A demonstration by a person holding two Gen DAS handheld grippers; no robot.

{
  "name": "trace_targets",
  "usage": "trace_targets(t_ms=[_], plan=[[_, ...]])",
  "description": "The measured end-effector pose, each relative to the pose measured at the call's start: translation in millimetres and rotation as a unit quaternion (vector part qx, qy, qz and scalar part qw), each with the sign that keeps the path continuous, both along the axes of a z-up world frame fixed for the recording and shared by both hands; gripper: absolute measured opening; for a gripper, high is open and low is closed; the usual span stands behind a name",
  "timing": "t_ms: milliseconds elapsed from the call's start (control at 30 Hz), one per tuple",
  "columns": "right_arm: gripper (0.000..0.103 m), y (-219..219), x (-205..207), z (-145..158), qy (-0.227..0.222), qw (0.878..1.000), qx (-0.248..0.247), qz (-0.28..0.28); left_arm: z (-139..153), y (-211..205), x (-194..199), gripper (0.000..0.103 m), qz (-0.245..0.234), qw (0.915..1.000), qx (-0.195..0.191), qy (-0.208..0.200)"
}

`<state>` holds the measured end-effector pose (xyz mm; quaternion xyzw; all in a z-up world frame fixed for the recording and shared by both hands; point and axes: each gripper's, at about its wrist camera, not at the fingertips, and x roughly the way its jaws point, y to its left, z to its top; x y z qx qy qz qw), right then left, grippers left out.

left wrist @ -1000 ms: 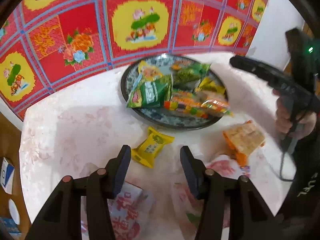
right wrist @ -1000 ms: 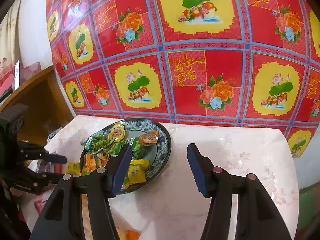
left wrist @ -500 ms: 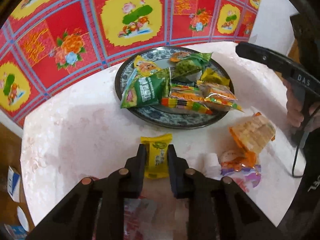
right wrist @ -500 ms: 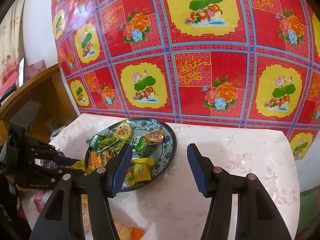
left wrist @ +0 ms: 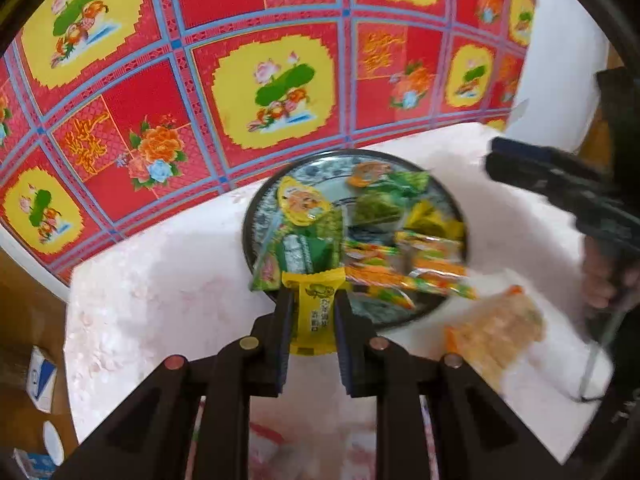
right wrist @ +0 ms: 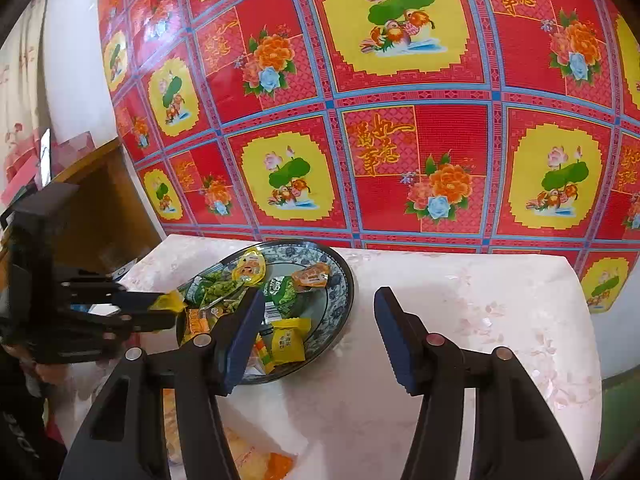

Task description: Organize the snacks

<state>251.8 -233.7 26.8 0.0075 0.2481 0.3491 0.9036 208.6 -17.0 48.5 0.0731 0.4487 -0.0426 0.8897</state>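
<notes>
Left gripper (left wrist: 311,312) is clamped on a small yellow snack packet (left wrist: 316,308), pads pressing its two long sides, packet standing upright between them with the crimped top edge poking out above. From the right wrist view the packet (right wrist: 170,302) hangs at the near-left rim of the plate (right wrist: 340,280), clear of the table (right wrist: 460,300).

Right gripper (right wrist: 320,334) sits about half open with nothing in it, pointing over the table beside the plate.

The plate already holds a heap of green, yellow and orange packets. An orange cracker pack (left wrist: 496,332) lies on the table just right of the plate, not yet sorted.

Handling guess: the packet looks light and crinkly, foil-type wrap, probably slick, with a soft or crumbly piece inside. The mid-body grip across the narrow width looks right; squeezing harder could crush the contents, and gripping only the crimped end would let it swing. It should drop cleanly once the fingers part over the plate, though it may slide off the heap.
</notes>
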Motion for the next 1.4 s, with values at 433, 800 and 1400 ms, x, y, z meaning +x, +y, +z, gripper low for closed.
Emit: trace_targets(t_ms=[433,800,1400], plan=[[0.058,3.6,-3.9,1.1,-0.014,1.000,-0.005,0.005,42.1,9.2,-27.4,0.074,-0.010,0.9959,-0.011,-0.089],[0.067,6.8,-41.9,-1.5,0.016,0.997,-0.002,0.078,19.4,46.4,-100.9,0.074,0.035,0.9946,-0.074,-0.064],[0.078,81.2,-185.5,-36.0,-0.030,0.989,-0.069,0.126,-0.1,101.6,-101.8,0.078,0.082,0.9894,-0.118,-0.024]])
